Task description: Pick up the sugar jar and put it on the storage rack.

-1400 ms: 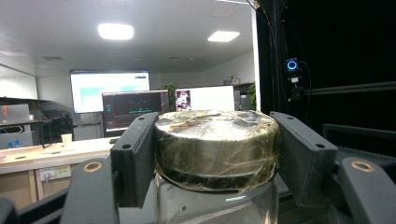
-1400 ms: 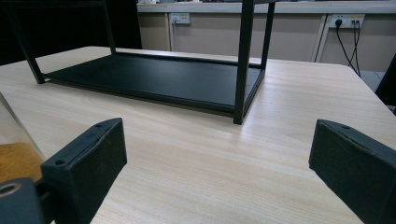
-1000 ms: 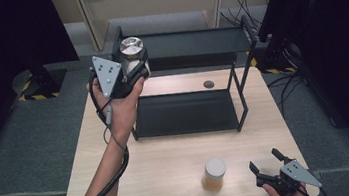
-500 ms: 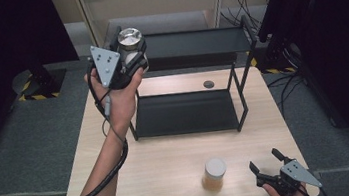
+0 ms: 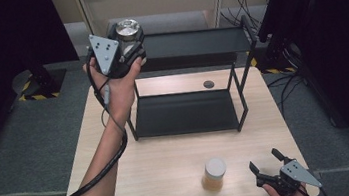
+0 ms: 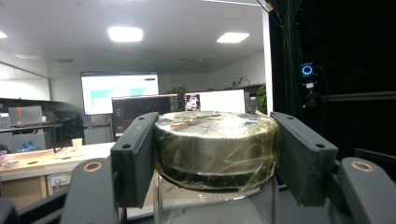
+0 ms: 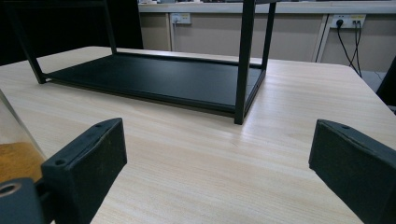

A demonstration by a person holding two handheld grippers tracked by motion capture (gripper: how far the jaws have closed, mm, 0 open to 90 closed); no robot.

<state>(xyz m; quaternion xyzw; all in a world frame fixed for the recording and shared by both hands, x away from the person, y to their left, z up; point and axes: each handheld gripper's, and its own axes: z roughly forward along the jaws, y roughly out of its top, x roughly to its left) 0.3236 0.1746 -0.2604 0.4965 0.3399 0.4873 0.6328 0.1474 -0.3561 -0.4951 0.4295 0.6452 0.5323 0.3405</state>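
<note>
Left gripper [image 5: 126,46]: clamped on jar [image 6: 217,140] at the lid, kept upright, probably to avoid spilling.
Jar: held high above rack [image 5: 191,43], left end, likely for shelving.
Right gripper [image 5: 267,163]: spread, empty, parked on table [image 5: 170,164] beside second jar [image 5: 214,173].

The right gripper [image 7: 219,168] hung low over the wooden table [image 7: 289,93], its two black jaws spread wide with bare tabletop between them. A black metal rack [image 7: 154,77] stood beyond. A jar [image 7: 14,154] showed at the left edge.
</note>
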